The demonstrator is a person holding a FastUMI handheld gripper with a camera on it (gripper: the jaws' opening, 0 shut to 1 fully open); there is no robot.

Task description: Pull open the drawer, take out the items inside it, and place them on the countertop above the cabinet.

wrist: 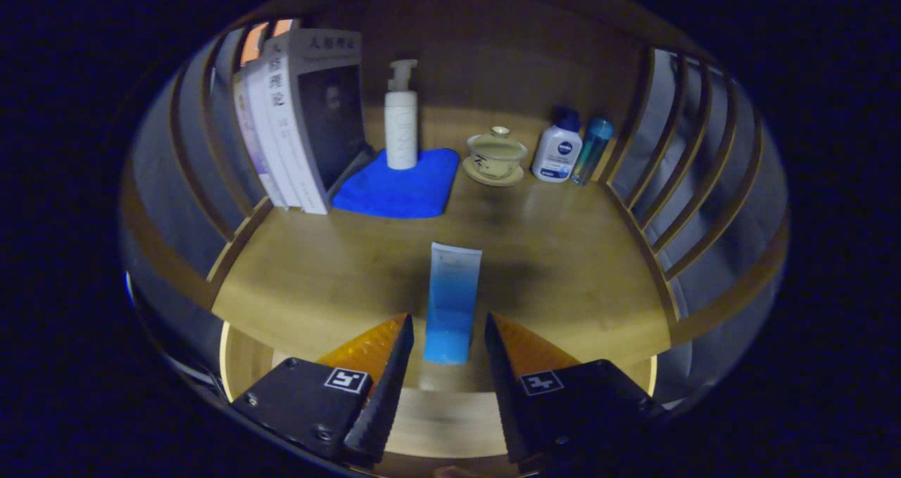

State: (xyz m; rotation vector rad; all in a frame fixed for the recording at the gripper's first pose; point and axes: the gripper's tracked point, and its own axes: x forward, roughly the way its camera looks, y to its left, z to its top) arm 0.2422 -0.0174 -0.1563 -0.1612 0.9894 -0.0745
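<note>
- The gripper (448, 337) is hanging released, its fingers (394, 365) flanking a blue tube (452, 302) lying on the tabletop (563, 267) without touching it.
- Its cap end is sitting near the front edge at 6 o'clock; withdrawing carelessly risks nudging it off.

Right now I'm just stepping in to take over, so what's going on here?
A person's handheld gripper is open, its fingers either side of a blue tube lying on the wooden countertop. Neither finger visibly presses on the tube. Beyond it stand books, a pump bottle on a blue cloth, and a lidded cup.
</note>
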